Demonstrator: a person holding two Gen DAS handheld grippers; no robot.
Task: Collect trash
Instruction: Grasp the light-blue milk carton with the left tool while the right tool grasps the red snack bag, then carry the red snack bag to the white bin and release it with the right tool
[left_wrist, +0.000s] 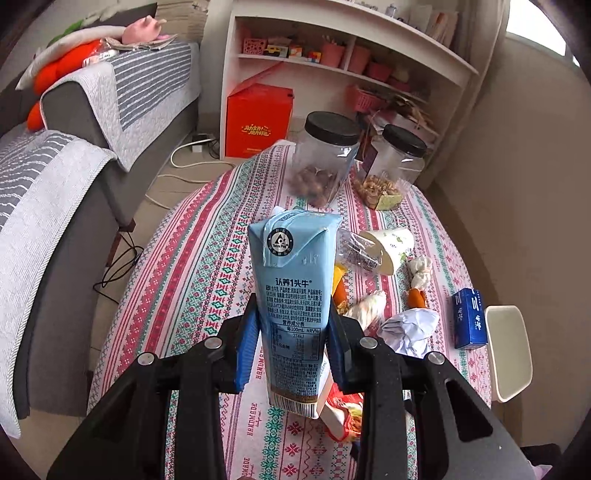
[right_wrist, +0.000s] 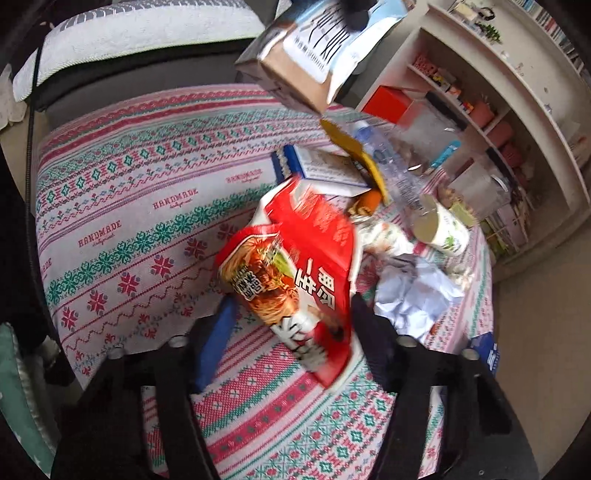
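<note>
A cluttered tabletop (left_wrist: 177, 280) under a patterned cloth, mid-cleanup: I hold a pale blue milk carton (left_wrist: 291, 295) upright in the left tongs (left_wrist: 293, 343), blue pads pressed on its two narrow sides just below the middle. It hangs clear of the cloth. The carton looks light, likely drained, with stiff paperboard walls that dent under a hard squeeze, so I judge a moderate pinch across the flat faces is enough; the glossy coating could slide if the grip loosens.

In the right wrist view, the right tongs (right_wrist: 291, 325) reach down around a red instant-noodle wrapper (right_wrist: 303, 266) lying at the centre of the frame. The picture is blurred by motion; the wrapper sits between the fingers, but I cannot tell whether the pads press on it yet. The film is thin, crinkly, slick and nearly weightless. It will fold rather than resist, so I would take it across a bunched ridge, not a flat edge.

At three o'clock from the wrapper lies crumpled white paper (right_wrist: 413, 291), soft and easy to pinch anywhere. At two o'clock a tipped paper cup (right_wrist: 443, 232), crushable, is best taken by the rim. At one o'clock a clear plastic bottle (right_wrist: 391, 166), round and slippery, lies on its side.
</note>
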